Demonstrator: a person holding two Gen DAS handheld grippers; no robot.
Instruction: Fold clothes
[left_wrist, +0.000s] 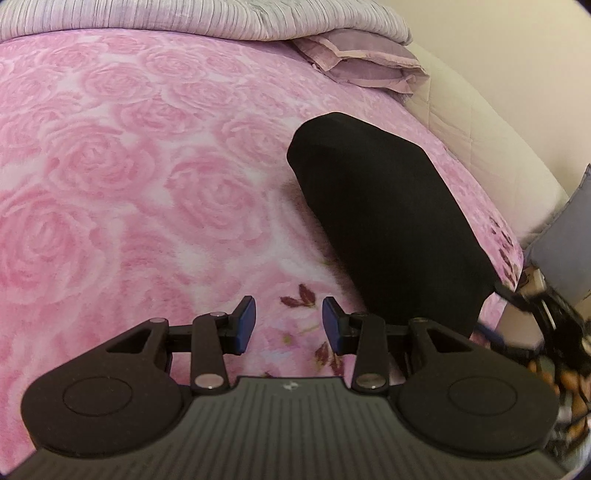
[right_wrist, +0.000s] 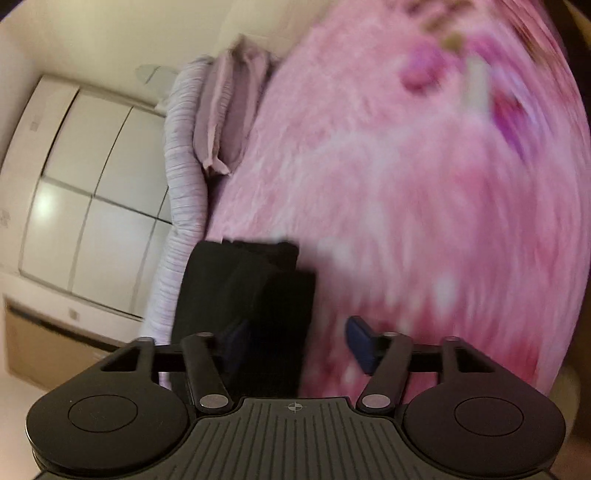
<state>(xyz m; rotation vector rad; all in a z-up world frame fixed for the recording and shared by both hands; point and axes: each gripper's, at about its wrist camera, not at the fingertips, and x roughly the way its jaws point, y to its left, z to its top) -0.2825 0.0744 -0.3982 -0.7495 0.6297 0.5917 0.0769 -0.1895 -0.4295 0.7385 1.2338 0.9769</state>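
A black garment (left_wrist: 388, 229), folded into a long thick bundle, lies on the pink rose-patterned blanket (left_wrist: 129, 184) near the bed's right edge. My left gripper (left_wrist: 290, 314) hovers over the blanket just left of the bundle's near end. It is open, with only blanket showing between its blue pads. The right wrist view is rolled and blurred. There the black garment (right_wrist: 247, 288) sits in front of my right gripper (right_wrist: 295, 339), whose jaws stand wide open. The garment's edge lies by the left finger (right_wrist: 236, 343); the right finger (right_wrist: 360, 336) is clear of it, over the blanket (right_wrist: 424, 184).
A lilac pillow (left_wrist: 362, 62) and a striped quilt (left_wrist: 184, 18) lie along the far side of the bed. A cream padded bed side (left_wrist: 461, 122) runs along the right. White cupboard doors (right_wrist: 92, 192) and a cardboard box (right_wrist: 44, 343) stand beyond the bed.
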